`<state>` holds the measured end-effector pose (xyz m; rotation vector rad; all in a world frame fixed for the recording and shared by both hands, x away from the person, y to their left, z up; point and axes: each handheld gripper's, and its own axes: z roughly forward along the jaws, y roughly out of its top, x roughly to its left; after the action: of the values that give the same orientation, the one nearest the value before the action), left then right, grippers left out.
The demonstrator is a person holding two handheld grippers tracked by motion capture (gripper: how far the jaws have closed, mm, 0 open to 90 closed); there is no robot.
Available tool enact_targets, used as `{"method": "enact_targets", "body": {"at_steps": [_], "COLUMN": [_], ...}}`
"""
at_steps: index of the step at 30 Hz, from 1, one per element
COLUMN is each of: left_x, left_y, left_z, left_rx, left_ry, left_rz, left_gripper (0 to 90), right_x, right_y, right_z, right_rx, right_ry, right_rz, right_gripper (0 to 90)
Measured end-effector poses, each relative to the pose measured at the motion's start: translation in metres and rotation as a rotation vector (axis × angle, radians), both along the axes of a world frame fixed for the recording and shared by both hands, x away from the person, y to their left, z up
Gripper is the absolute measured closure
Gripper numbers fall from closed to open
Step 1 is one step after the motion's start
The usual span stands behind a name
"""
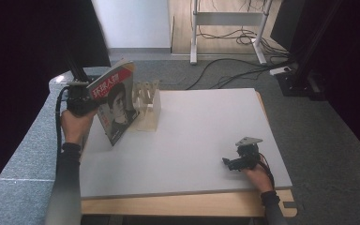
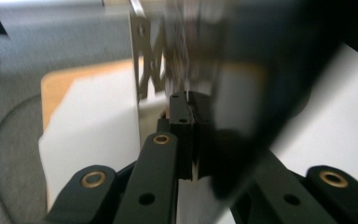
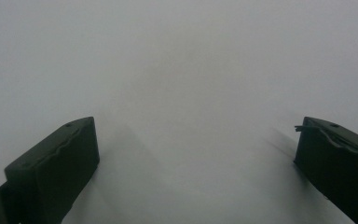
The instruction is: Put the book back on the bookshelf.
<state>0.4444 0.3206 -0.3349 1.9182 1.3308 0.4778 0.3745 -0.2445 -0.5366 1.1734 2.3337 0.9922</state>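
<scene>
A: The left gripper (image 1: 90, 97) is clamping the magazine (image 1: 116, 104) by its spine edge and holding it tilted in the air at the table's (image 1: 201, 126) far left corner, just beside the wooden rack (image 1: 148, 108). In the left gripper view the jaws are pinching tight on the thin edge.

B: And the right gripper (image 1: 236, 162)?

A: It is resting near the front right of the table, well apart from the magazine, with its 2 jaws standing wide and nothing between them.

B: What is worrying you?

A: The magazine is floppy and is hanging from 1 narrow pinch. I'm judging that the pages could fan open or sag, so the lower corner catches a rack divider instead of sliding into a slot. A push then could shove the light rack along the table or tip it.
</scene>
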Motion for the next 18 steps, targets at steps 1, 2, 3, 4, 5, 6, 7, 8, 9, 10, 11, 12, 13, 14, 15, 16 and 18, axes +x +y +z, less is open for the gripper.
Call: {"method": "enact_targets", "body": {"at_steps": [1,2,3,4,5,6,7,8,9,10,11,12,13,14,15,16,18], "left_x": [0.000,0.000,0.000,0.000,-0.001,-0.001,0.000,0.000,0.001,0.001,0.003,0.004,0.005,0.006,0.006,0.006,0.005], "left_y": [0.001,0.002,0.003,0.004,0.005,0.007,0.008,0.008,0.009,0.010,0.011,0.012,0.012,0.013,0.013,0.014,0.014], "left_z": [0.000,0.000,0.000,-0.001,-0.003,-0.005,-0.007,-0.008,-0.011,-0.012,-0.014,-0.016,-0.018,-0.020,-0.022,-0.024,-0.025], "left_rx": [0.012,0.020,0.025,0.025,0.017,-0.002,-0.022,-0.034,-0.058,-0.074,-0.095,-0.105,-0.101,-0.099,-0.098,-0.097,-0.088], "left_ry": [0.019,0.018,0.011,-0.002,-0.025,-0.038,-0.054,-0.071,-0.093,-0.102,-0.098,-0.104,-0.105,-0.102,-0.106,-0.117,-0.121], "left_rz": [0.001,0.005,0.017,0.030,0.040,0.053,0.068,0.082,0.095,0.102,0.103,0.107,0.111,0.112,0.115,0.117,0.110], "left_gripper": [85.4,85.8,86.3,86.6,86.8,87.0,87.1,87.2,87.2,87.2,87.2,87.1,87.0,86.9,86.7,86.5,85.6], "right_x": [0.000,0.000,0.000,0.000,0.000,0.000,0.000,0.000,0.000,0.000,0.000,0.000,0.000,0.000,0.000,0.000,0.000], "right_y": [0.000,0.000,0.000,0.000,0.000,0.000,0.000,0.000,0.000,0.000,0.000,0.000,0.000,0.000,0.000,0.000,0.000], "right_z": [0.000,0.000,0.000,0.000,0.000,0.000,0.000,0.000,0.000,0.000,0.000,0.000,0.000,0.000,0.000,0.000,0.000], "right_rx": [0.000,0.001,0.001,0.001,0.001,0.000,0.000,0.000,0.002,0.003,0.002,0.002,0.002,0.002,0.004,0.003,0.002], "right_ry": [0.001,0.000,0.000,0.000,-0.001,-0.001,-0.002,-0.001,-0.001,-0.001,-0.001,-0.001,-0.001,-0.001,0.000,0.001,0.000], "right_rz": [-0.001,-0.002,-0.002,-0.002,-0.002,-0.001,-0.001,-0.001,-0.002,-0.002,-0.002,-0.002,-0.002,-0.002,-0.004,-0.005,-0.004], "right_gripper": [0.0,0.0,0.0,0.0,0.0,0.0,0.0,0.0,0.0,0.0,0.0,0.0,0.0,0.0,0.0,0.0,0.0]}}
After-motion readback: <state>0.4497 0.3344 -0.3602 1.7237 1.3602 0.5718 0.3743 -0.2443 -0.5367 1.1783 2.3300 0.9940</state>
